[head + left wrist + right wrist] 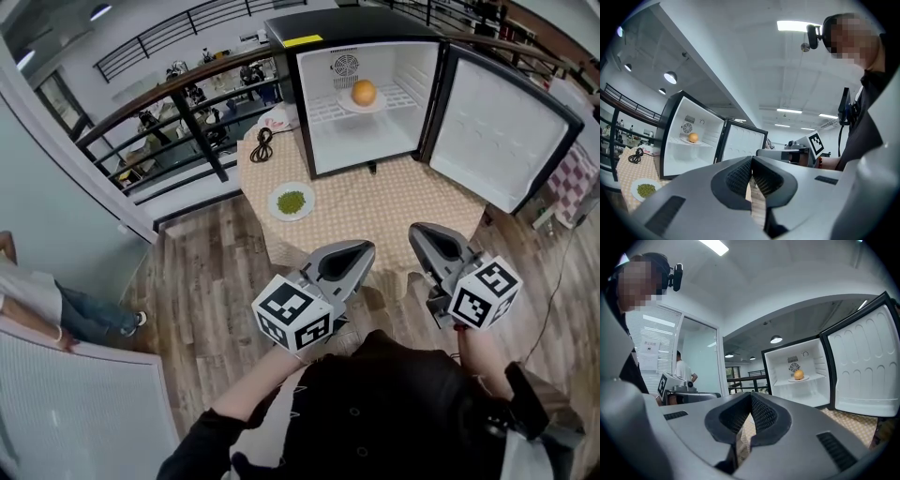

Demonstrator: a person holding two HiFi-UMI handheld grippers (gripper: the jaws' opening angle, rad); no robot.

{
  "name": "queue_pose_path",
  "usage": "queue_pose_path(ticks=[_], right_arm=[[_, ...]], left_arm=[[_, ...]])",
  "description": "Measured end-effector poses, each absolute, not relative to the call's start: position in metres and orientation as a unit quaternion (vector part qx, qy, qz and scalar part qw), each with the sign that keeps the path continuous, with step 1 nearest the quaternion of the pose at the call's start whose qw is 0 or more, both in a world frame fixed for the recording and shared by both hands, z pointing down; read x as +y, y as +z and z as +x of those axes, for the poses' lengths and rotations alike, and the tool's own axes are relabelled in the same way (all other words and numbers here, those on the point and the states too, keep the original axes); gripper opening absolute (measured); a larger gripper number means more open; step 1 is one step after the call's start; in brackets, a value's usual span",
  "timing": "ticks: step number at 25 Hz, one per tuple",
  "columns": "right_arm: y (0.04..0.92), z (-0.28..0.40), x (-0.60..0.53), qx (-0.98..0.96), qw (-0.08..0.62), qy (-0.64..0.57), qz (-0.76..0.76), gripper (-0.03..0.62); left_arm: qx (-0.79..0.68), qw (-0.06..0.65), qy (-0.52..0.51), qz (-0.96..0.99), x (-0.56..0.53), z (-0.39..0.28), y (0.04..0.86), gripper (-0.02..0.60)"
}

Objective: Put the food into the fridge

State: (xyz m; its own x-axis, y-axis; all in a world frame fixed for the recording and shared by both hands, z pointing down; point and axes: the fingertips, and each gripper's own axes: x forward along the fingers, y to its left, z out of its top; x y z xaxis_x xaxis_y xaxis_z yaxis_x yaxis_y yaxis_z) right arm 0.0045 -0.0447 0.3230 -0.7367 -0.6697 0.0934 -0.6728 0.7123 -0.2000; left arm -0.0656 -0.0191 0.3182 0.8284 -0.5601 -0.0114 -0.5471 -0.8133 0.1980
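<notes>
Left gripper [356, 251], right gripper [424, 234] held back from table [394, 202], jaws closed, empty. Fridge door [502, 141] open for loading; orange [364, 92] shelved; plate of greens [292, 202] not yet collected.

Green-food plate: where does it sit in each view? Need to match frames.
Head view: plate of green food on the table, left of centre, in front of the fridge.
Left gripper view: plate at bottom left, below the fridge.
Right gripper view: not in it.
Shared landmark: the fridge, door open, orange on its shelf.
</notes>
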Motion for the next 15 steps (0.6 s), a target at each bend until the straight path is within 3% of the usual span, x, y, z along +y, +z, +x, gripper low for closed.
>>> queue_pose_path(ticks=[15], right_arm=[[0.324, 0.04, -0.037, -0.923, 0.005, 0.113, 0.369, 0.015]], left_arm=[[-0.276, 0.102, -0.027, 0.955, -0.016, -0.025, 0.317, 0.011]])
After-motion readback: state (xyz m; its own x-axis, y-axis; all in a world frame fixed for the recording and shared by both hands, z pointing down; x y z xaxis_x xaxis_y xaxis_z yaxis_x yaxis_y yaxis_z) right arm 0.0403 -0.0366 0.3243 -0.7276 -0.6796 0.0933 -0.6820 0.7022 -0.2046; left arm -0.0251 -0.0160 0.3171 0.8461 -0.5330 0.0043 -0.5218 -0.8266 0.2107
